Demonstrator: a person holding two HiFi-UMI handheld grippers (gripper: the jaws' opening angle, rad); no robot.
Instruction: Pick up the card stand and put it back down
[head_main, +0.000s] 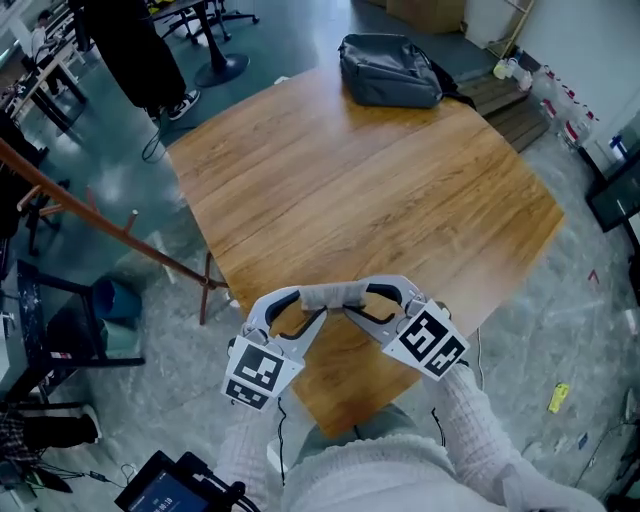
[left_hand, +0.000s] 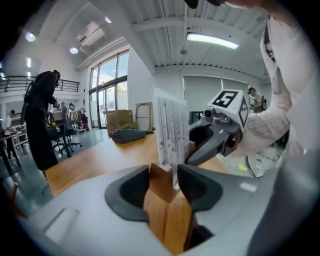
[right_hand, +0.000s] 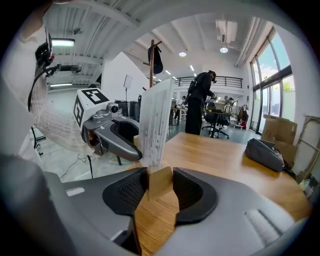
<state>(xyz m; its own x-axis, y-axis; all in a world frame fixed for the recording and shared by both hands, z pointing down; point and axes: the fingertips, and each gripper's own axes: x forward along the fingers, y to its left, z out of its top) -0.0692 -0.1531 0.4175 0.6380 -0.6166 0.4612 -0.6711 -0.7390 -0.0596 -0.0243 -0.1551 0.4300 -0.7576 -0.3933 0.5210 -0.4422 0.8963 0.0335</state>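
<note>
The card stand is a small wooden block (left_hand: 160, 181) with a white printed card (left_hand: 172, 131) standing upright in it. In the head view the card stand (head_main: 335, 294) hangs in the air above the near corner of the wooden table (head_main: 360, 190). My left gripper (head_main: 312, 302) is shut on its left end and my right gripper (head_main: 370, 299) on its right end. The right gripper view shows the block (right_hand: 160, 182) pressed between the dark pads, the card (right_hand: 156, 122) rising above it, and the left gripper (right_hand: 116, 134) facing me from the far end.
A grey bag (head_main: 390, 70) lies at the table's far edge. A person in dark clothes (head_main: 130, 50) stands beyond the far left corner. A slanted wooden pole (head_main: 100, 215) and a blue bin (head_main: 115, 300) are on the floor to the left.
</note>
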